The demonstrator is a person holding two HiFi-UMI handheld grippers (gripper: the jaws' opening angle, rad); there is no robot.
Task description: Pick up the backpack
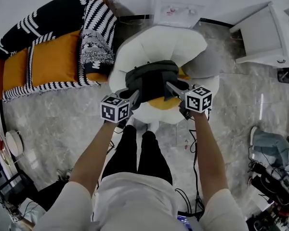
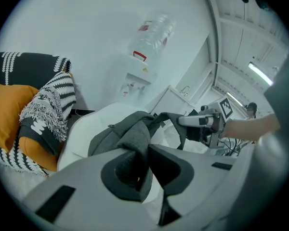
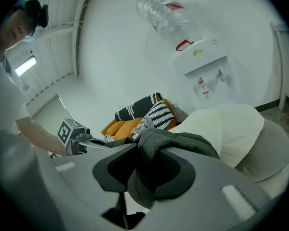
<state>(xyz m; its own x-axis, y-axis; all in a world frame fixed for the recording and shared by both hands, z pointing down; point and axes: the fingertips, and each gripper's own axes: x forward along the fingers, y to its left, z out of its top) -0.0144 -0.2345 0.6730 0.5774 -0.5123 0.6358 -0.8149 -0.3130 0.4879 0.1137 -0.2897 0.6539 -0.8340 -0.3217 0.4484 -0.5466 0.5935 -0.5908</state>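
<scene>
Left gripper (image 2: 145, 150): jaws clenched on a fold of the backpack's (image 2: 127, 131) dark grey fabric. Right gripper (image 3: 143, 165): jaws likewise clamped on a bunched fold at the bag's other side. The backpack hangs stretched between the two grippers, over the front of a white chair (image 1: 159, 44); whether it touches the seat cannot be told. Left of the chair stands an orange sofa (image 1: 48, 61) with a striped throw (image 1: 98, 28); behind it, a water dispenser (image 1: 183, 4).
</scene>
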